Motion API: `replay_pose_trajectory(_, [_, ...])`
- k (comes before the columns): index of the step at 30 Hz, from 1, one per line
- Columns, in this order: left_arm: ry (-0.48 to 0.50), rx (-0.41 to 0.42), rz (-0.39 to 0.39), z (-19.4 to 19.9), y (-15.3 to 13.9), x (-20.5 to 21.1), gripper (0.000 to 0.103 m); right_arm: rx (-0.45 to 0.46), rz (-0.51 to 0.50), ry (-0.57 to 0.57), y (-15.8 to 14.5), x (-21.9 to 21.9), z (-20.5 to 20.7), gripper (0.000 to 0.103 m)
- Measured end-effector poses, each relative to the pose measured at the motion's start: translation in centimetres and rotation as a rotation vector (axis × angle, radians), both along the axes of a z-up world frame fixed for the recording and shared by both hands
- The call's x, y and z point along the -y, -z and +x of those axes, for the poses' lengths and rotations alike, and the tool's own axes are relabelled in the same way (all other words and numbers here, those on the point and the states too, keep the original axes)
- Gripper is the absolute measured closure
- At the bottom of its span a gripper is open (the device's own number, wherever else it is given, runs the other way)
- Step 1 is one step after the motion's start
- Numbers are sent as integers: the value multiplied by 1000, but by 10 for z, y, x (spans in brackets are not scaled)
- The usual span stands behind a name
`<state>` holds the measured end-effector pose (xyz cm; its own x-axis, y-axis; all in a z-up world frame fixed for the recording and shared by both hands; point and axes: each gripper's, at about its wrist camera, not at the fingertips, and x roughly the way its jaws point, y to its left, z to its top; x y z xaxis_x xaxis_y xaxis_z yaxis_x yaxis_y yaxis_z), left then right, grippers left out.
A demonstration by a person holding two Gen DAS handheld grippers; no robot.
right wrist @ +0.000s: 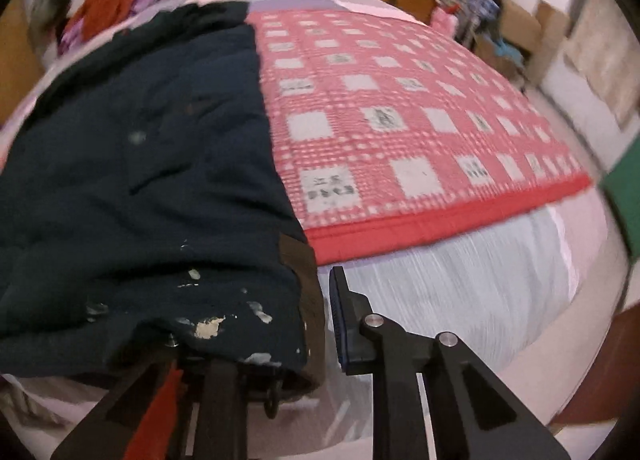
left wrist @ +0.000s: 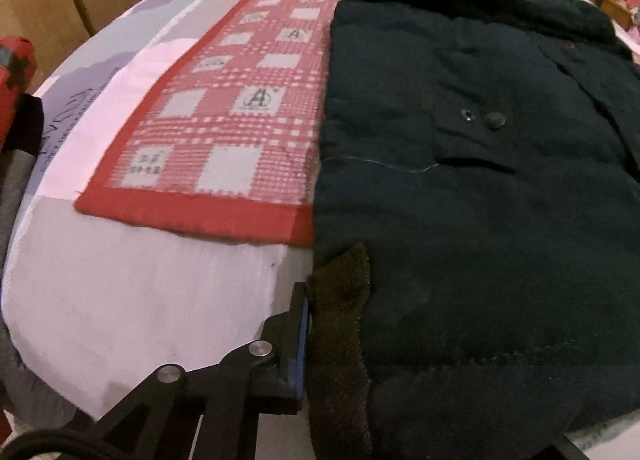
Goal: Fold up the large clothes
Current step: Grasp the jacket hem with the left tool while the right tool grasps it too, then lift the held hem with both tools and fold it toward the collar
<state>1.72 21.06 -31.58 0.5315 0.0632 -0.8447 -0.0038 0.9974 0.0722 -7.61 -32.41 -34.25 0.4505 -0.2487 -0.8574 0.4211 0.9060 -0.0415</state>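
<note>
Coat (left wrist: 480, 199) hem hiding both grippers' inner fingers

Both wrist views, somewhat blurred, skim low across the coat (left wrist: 460, 179) (right wrist: 140, 179).

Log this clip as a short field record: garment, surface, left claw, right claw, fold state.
garment: dark padded coat, snap button showing, pale flecks near the hem
surface: red checked blanket on a bed
left claw: at the coat's brown-lined edge, one finger hidden
right claw: at the coat's hem corner, one finger under cloth
fold state: cannot tell
</note>
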Motion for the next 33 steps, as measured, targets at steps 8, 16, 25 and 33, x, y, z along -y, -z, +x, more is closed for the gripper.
replay_pose_trajectory(8, [29,48,-31,-6,-29,3,93,41,23,3,-22,-8,-7,90])
replay_pose_trajectory(16, [81,55,-41,-26,-61,2,93,95,13,-21,-71,-10,-27,91])
replay_pose_trajectory(25, [120,-60,-52,-88,-84,-1,93,-1,8,-94,-111,-20,-81,91])
replay_pose_trajectory(33, [107,-203,-67,-155,-120,-14,93,-162,5,-140,-167,-38,-154,91])
